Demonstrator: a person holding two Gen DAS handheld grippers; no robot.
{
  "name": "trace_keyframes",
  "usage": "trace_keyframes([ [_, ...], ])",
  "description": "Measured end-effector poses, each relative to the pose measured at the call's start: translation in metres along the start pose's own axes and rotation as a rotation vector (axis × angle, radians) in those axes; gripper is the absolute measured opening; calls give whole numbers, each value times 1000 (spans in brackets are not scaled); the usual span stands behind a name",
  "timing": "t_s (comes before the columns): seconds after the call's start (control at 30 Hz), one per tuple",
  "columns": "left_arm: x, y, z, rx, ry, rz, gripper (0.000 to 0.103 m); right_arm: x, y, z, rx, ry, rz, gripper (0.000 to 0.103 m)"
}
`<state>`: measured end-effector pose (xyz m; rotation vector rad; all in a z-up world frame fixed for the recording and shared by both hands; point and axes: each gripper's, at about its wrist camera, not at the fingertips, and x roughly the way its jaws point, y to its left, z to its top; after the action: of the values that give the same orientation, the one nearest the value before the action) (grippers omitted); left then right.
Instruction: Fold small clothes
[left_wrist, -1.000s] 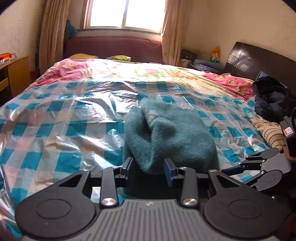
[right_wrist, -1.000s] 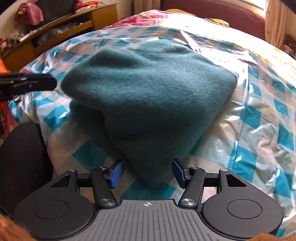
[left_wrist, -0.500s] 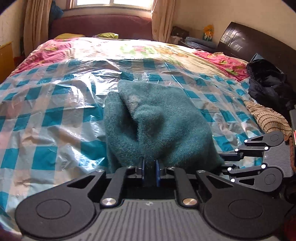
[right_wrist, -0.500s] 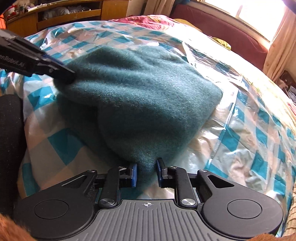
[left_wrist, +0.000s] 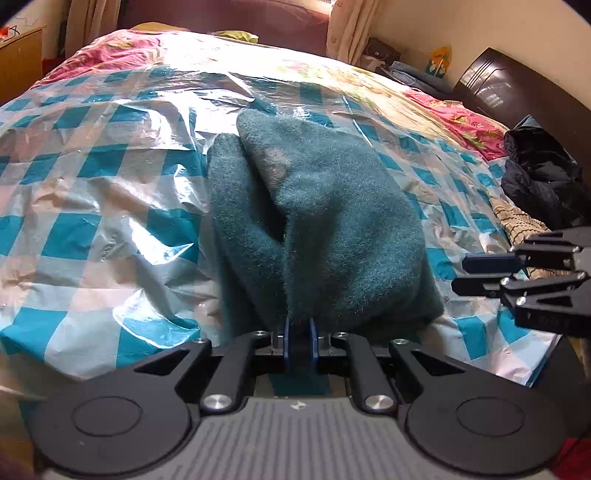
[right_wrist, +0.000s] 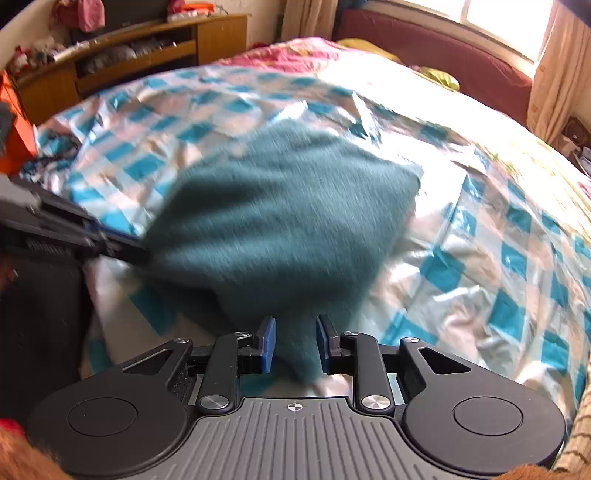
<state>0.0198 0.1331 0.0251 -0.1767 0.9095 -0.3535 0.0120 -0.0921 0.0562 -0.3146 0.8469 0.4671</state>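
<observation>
One teal garment (left_wrist: 332, 221), two grippers, one checked plastic sheet (left_wrist: 92, 221), one bed.

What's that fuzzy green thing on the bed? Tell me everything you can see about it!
The fuzzy garment is dark teal and looks like thick fleece or wool. It lies bunched and doubled over on the checked plastic sheet covering the bed, with a paler worn patch near its top fold. The left gripper is shut on its near edge. In the right wrist view its near corner sits between the right gripper pads, whose jaws are opening; that view is blurred.
</observation>
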Motion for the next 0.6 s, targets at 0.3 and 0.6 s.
trace_keyframes([
  [0.3, -1, -9, -9, 29, -82, 7, 20, 94, 28, 114, 128, -51, 62, 61],
  [0.6, -30, 40, 7, -57, -201, -38, 27, 117, 31, 109, 85, 45, -30, 19],
])
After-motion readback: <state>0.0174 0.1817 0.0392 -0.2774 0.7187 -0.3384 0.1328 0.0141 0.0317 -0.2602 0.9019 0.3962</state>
